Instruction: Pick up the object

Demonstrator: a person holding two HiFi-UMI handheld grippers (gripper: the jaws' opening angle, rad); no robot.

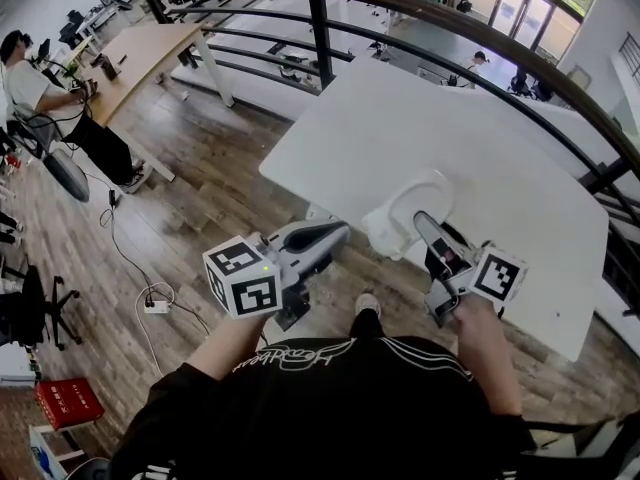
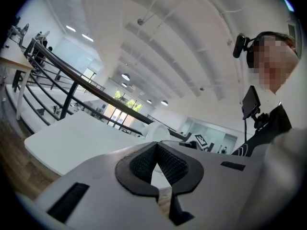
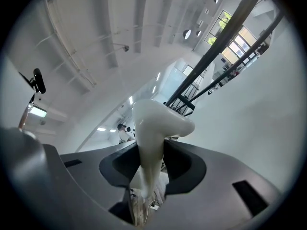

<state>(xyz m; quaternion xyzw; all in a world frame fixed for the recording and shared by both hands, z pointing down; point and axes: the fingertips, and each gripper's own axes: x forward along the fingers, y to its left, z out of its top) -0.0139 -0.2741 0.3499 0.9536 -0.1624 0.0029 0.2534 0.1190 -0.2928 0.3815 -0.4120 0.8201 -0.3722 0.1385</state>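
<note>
Right claw (image 1: 428, 226) hugs the smooth white curvy object (image 1: 405, 203), up above the big white worktop (image 1: 480, 138). Left claw (image 1: 335, 233) is squeezed shut, empty. Pick-up looks done; next, hold steady.

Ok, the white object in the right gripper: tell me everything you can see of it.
The white object is smooth and glossy, like plastic or ceramic. The right gripper view shows a narrow stem running between the jaws and widening into a rounded top. The head view shows a rounded hollow shape with a rim, above the near edge of the white table. The right gripper clamps the stem from both sides; nothing else touches it.
</note>
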